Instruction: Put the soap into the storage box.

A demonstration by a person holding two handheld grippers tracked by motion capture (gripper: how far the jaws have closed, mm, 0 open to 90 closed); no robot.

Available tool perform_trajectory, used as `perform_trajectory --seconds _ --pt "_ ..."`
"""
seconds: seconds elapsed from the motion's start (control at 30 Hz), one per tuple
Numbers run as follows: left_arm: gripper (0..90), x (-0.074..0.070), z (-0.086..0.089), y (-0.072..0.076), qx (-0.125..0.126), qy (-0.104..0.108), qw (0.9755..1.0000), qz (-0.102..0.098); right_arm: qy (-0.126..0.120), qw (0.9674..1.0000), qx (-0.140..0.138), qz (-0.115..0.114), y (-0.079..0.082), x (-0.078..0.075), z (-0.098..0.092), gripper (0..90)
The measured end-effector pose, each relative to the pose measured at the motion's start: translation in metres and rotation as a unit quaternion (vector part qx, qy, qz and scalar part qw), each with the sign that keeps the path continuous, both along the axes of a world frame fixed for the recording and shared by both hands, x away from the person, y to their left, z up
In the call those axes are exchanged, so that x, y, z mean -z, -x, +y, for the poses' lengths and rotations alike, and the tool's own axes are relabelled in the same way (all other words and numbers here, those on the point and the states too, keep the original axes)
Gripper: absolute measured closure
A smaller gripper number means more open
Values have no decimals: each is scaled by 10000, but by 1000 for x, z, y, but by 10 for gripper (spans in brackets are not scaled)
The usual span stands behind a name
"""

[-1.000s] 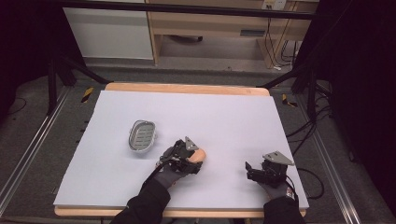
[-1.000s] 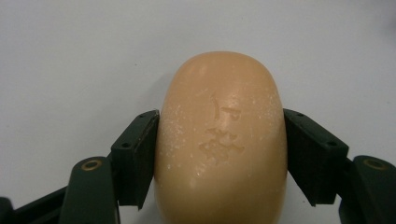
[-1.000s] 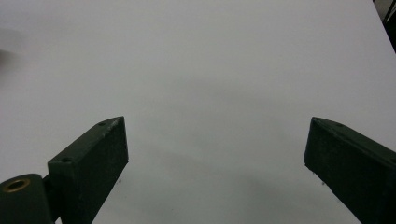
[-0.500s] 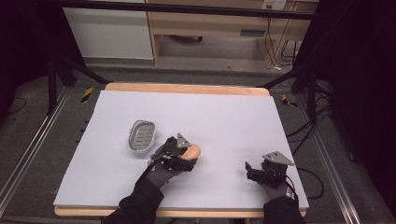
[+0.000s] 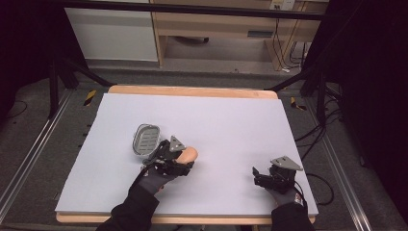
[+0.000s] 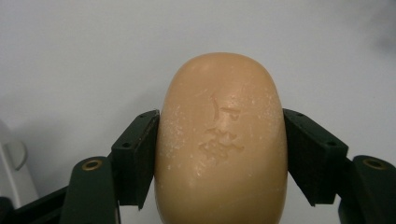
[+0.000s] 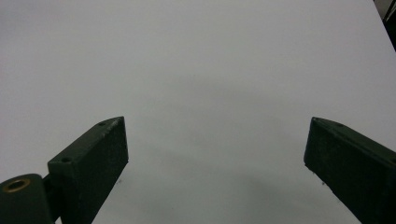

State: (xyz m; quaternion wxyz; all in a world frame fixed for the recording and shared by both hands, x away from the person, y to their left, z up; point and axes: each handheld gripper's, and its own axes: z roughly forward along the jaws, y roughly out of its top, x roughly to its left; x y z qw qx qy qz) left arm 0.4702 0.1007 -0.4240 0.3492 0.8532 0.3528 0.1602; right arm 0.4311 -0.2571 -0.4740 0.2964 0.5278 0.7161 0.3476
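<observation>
— Left gripper view: what is held?
— A soap bar [image 6: 222, 140] is squeezed between the jaws, just beside the soap dish [image 5: 146, 138]. Next, it should be set gently inside. The right gripper [image 5: 260, 176] is kept wide open.

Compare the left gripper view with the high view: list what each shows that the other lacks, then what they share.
Left gripper view alone: the stamped mark on the soap bar and both jaws pressed flat against its sides.
High view alone: the grey soap dish just beyond the left gripper, the right gripper open over the white table cover, and both gloved hands.
Shared: the tan soap held in the left gripper above the white cover.
</observation>
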Motion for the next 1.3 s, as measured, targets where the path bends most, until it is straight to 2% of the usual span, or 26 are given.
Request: perform_trajectory --seconds 0.1,0.13,0.4,0.7,0.83,1.03,1.3 --pt "315 -2 9 2 -30 14 10000 -35 -7 10000 2 8 0 0 0 65" --pt "315 -4 15 3 -101 76 9999 -55 -11 10000 -3 12 0 0 0 65" --pt "315 -10 33 10 -206 83 9997 -108 6 10000 -22 9 0 0 0 66" --pt "315 -18 50 9 -364 197 9989 -239 -1 10000 -44 -11 0 0 0 65" --pt "315 -23 63 6 -513 231 9980 -298 -28 10000 -43 -5 1 -1 0 65" --pt "315 -27 73 1 -691 261 9967 -337 10 10000 -85 -8 0 0 0 65" --pt "316 -30 90 -8 -1078 393 9925 -418 19 9999 -98 -10 0 0 1 65"
